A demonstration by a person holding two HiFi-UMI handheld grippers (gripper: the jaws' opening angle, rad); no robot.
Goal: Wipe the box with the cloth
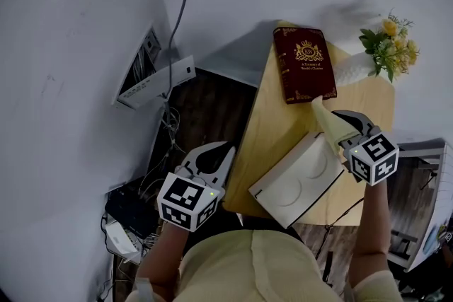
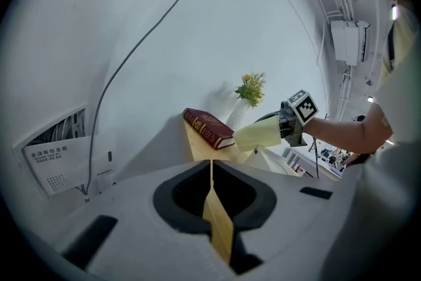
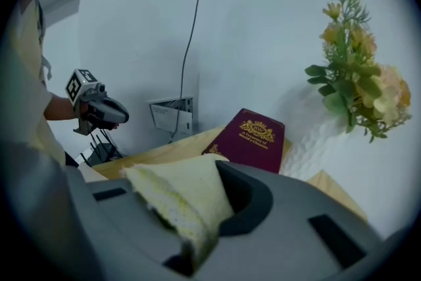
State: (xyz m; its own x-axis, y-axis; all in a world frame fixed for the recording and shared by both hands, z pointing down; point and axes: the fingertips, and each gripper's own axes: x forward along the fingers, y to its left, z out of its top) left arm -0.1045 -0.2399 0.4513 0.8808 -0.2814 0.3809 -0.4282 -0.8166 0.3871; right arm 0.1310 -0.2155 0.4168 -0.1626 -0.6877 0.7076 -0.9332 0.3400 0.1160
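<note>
My right gripper is clenched on a folded yellow cloth, which fills the gap between its jaws and sticks out ahead of them as a soft wedge.

(a) The wooden table lies beneath this gripper and runs on ahead of it to the wall.

(b) The white box, the thing to be wiped, lies flat on the table directly below and just behind the jaws, at the table's near edge. Its lid faces up, and one corner juts past the edge.

(c) A dark red book lies flat on the table ahead of the jaws, apart from the box.

(d) A white vase of yellow flowers stands ahead and to the right of the gripper, by the wall.

(e) My left gripper hangs well to the left of the right one, off the table's side. Its jaws are closed to a thin slit with nothing between them.

(f) The cloth's free end hangs over the far edge of the box. From these views I cannot tell whether it touches the lid.

Progress, as I judge it: the cloth is in hand and brought to the box, so the pick-up is done. The wiping itself looks barely begun, if at all. What is left is to press the cloth down and sweep it across the lid toward me.
</note>
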